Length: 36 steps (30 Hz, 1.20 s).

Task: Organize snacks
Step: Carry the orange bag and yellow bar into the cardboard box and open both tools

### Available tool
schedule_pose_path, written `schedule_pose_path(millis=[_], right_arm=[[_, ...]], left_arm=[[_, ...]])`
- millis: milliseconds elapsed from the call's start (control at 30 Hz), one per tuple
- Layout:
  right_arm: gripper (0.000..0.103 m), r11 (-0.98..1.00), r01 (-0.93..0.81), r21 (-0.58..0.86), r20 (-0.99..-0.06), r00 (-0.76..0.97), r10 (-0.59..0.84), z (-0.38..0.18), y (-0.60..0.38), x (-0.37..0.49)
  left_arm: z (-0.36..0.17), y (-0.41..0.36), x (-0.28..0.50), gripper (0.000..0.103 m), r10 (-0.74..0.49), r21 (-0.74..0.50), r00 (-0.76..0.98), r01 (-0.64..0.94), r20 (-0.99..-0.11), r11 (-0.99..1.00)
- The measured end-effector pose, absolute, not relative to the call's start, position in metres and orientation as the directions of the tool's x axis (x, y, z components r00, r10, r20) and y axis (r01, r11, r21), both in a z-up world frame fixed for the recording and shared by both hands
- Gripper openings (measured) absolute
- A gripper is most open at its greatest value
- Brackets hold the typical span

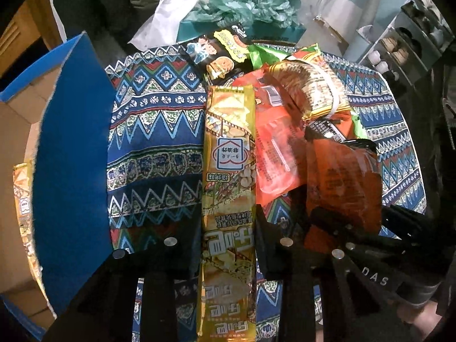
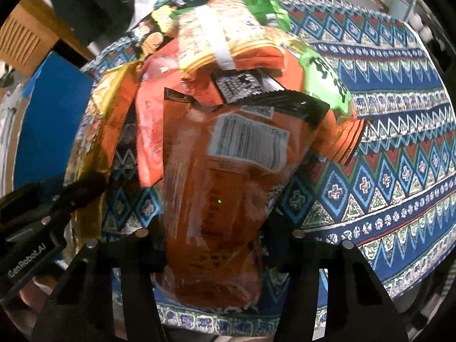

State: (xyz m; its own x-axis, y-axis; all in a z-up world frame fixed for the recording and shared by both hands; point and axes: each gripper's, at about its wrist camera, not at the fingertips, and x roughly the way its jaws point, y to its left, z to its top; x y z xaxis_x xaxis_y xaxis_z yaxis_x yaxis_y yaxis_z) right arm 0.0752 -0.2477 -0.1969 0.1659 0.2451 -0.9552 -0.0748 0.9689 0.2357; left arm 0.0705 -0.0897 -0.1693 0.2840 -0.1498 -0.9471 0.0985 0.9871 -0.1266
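While both grippers work the snack pile mid-bench, the left gripper (image 1: 228,245) pinches a yellow packet (image 1: 228,176) lengthwise, likely bound for the box (image 1: 71,142) at the bench's left edge; the right gripper (image 2: 216,236) pinches an orange bag (image 2: 228,176), lifting it clear.

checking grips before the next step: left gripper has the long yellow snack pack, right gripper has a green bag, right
Not quite. The left gripper does hold the long yellow snack pack, but the right wrist view shows the right gripper closed on an orange bag, not a green one.
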Motion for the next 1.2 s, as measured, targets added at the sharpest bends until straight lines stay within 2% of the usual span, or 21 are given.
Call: schedule_pose_path(millis=[167,700,1200], right_arm=[[0.051,0.970,-0.134,0.202,-0.955,0.193,0.225,-0.185,-0.238,0.069],[0.051,0.967,-0.176,0.182,-0.928,0.296,0.228,-0.133,-0.251,0.057],[0.051,0.942,-0.266,0.204,-0.883,0.366,0.295,-0.077,-0.219,0.063]], left_arm=[[-0.158,-0.089,0.065,0.032,-0.166,-0.140,0.305,0.106,-0.938,0.984],[-0.114,-0.070,0.047,0.032,-0.199,-0.184,0.399,0.077,-0.895,0.980],[-0.062,-0.028,0.039,0.032,-0.191,-0.211,0.513,0.021,-0.837,0.977]])
